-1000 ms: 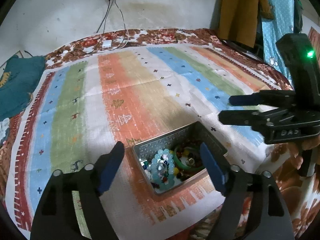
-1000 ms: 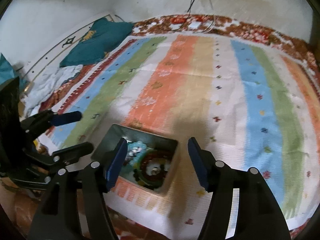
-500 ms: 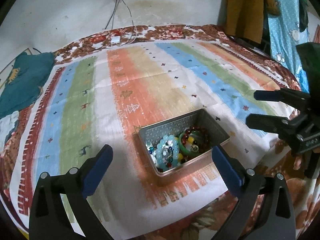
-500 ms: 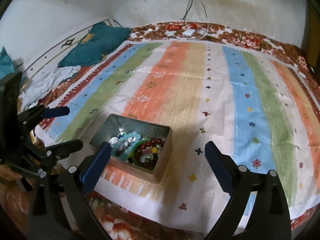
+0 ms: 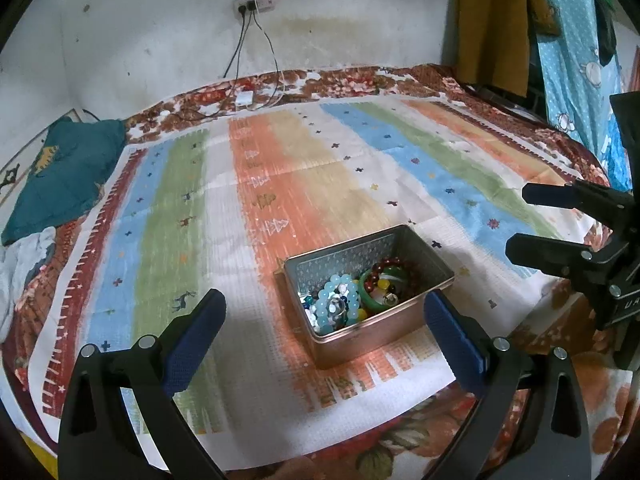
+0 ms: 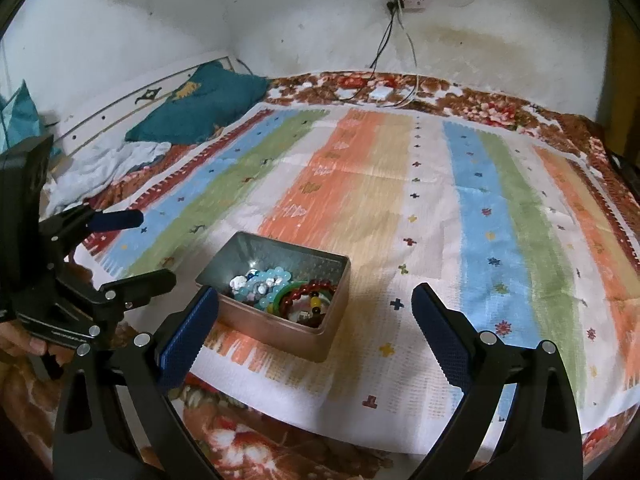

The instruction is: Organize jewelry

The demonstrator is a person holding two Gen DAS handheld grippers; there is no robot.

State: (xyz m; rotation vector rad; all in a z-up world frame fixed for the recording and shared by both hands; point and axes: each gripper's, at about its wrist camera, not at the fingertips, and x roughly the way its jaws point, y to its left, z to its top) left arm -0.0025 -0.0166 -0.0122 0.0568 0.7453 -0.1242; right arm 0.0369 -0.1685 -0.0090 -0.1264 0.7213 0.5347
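Observation:
A small open metal tin [image 5: 439,268] [image 6: 338,280] sits on the striped mat near its front edge. It holds beaded jewelry: a light blue bead bracelet [image 5: 336,284] [image 6: 276,278], a dark red bead bracelet [image 5: 394,264] [image 6: 308,292] and a green bangle [image 5: 370,298] [image 6: 286,294]. My left gripper [image 5: 324,328] is open and empty, held back from the tin; it also shows at the left of the right wrist view [image 6: 132,248]. My right gripper [image 6: 316,328] is open and empty, also back from the tin; it shows at the right of the left wrist view [image 5: 520,220].
The striped mat [image 5: 300,184] [image 6: 440,208] lies on a floral bedspread [image 5: 360,80]. A teal pillow [image 5: 60,176] [image 6: 200,108] and white cloth [image 6: 104,168] lie at the left. Cables and a charger [image 5: 244,98] lie at the back by the wall. Clothes [image 5: 492,20] hang at the right.
Both grippers have pulled back and up from the tin, and their jaws have opened wider. The tin and the jewelry in it have not moved.

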